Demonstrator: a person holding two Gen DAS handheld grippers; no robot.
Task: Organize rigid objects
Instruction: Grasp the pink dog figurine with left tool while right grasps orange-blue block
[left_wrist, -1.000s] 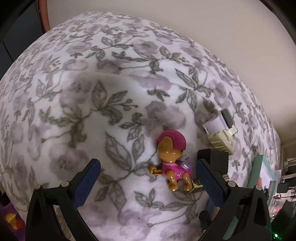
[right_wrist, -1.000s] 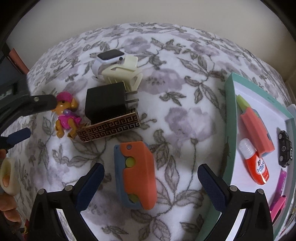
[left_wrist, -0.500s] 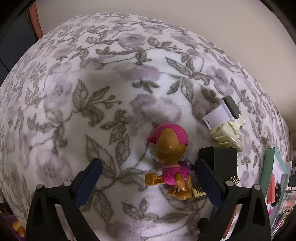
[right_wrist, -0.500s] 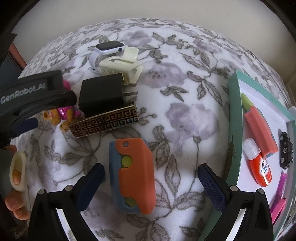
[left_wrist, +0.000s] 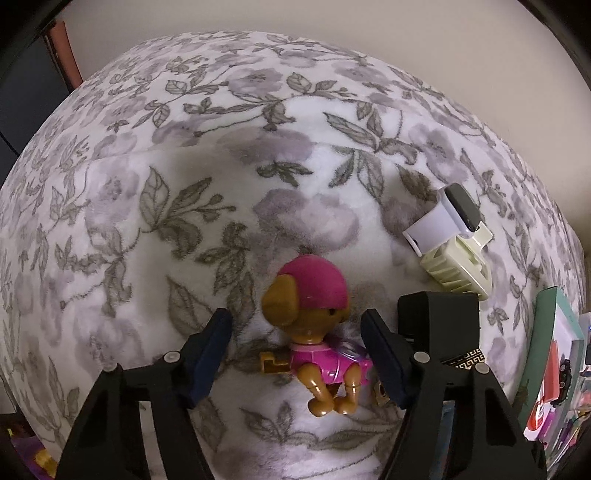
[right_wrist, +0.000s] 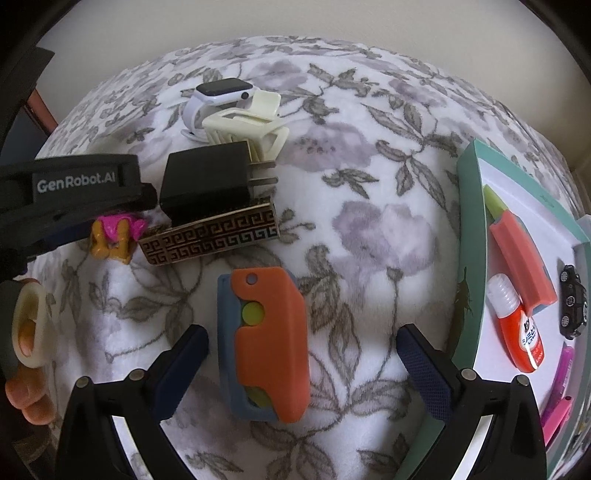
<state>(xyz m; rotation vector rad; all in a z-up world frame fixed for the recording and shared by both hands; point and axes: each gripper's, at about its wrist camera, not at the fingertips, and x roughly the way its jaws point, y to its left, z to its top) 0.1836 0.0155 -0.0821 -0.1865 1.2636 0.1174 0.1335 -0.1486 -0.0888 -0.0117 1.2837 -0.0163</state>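
Left gripper (left_wrist: 295, 354) jaws, just closing, flank the toy dog (left_wrist: 314, 332) untouched (charger at three o'clock); right gripper (right_wrist: 303, 369) gapes.

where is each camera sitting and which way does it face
Left wrist: on the left gripper, looking steeply down at a toy dog between its own dark blue fingers, which have just been closing around it without touching yet.
Right wrist: on the right gripper, looking steeply down at an orange case; its fingers and the person's hand show.
Shared: the toy dog, black charger, watch, floral blanket.
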